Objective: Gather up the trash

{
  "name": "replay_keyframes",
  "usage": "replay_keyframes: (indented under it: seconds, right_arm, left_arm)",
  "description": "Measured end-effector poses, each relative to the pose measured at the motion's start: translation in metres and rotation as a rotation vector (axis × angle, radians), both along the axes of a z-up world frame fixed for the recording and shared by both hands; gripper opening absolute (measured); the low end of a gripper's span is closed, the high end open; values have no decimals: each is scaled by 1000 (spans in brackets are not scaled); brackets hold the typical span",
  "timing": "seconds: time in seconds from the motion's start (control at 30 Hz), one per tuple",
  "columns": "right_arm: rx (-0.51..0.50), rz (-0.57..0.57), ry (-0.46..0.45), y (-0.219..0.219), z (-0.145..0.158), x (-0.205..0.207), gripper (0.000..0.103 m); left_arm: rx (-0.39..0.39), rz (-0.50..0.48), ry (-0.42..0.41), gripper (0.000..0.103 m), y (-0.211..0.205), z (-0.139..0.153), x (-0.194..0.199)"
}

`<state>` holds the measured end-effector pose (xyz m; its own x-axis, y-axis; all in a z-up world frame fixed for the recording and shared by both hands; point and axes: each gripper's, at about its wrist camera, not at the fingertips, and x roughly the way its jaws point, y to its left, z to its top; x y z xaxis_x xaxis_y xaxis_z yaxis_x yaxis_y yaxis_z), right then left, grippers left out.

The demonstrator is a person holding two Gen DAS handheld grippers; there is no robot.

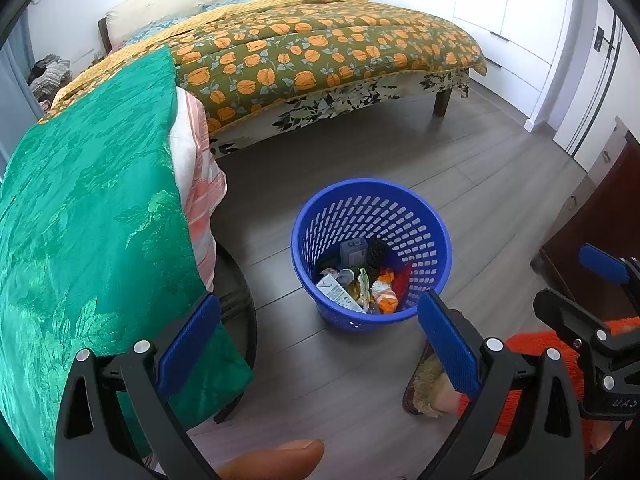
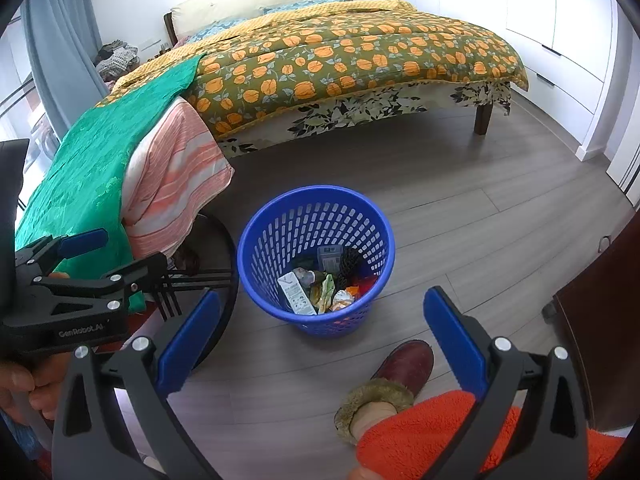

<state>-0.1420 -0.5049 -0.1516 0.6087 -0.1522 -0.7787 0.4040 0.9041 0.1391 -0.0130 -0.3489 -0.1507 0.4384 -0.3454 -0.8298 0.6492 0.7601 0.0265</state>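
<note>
In the left wrist view, the only writing is a partial mark on the black body of the right gripper (image 1: 576, 284) at the right edge, cut off and not fully readable. The blue basket (image 1: 372, 216) stands upright on the grey wood floor (image 1: 500, 176), ahead of the left gripper (image 1: 320, 332) and slightly right of centre between its fingers, near but apart from them. Trash (image 1: 360, 284) lies in its bottom: a white carton, crumpled wrappers, a clear plastic box and a dark mesh ball. The left gripper's blue pads (image 1: 188, 344) stand wide apart and hold nothing. A green cloth (image 1: 88, 216) hangs over a table on the left, and a bed (image 1: 320, 48) with an orange-flowered quilt fills the far side. In the right wrist view, "GenRobot.AI" reads on the left gripper (image 2: 116, 252) at the left edge; its fingers are spread, with nothing between them. The blue basket (image 2: 316, 208) sits ahead of the right gripper (image 2: 320, 320), just left of centre, its near wall between the finger tips in the picture but farther off. The white carton (image 2: 296, 298) carries small print too fine to read. The right gripper's jaws are wide and empty. A dark red slipper (image 2: 408, 364) with a fur cuff rests on the floor near the right finger, and an orange fleece sleeve (image 2: 432, 436) fills the near right corner.
</note>
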Motion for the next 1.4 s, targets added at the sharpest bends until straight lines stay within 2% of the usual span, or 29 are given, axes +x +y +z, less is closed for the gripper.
replay_keyframes:
  seconds: [0.93,1.23,1.4]
  right_arm:
    - [-5,13,12,0,-2,2,98]
    - [-2,7,13,-3,-4,-2,98]
    - [-2,1,17,-5,-6,-4,98]
  left_arm:
    - [6,10,-8,98,0,-1,1]
    - [-3,9,-34,98,4,1,0]
    - [-1,2,-18,98,3,2,0]
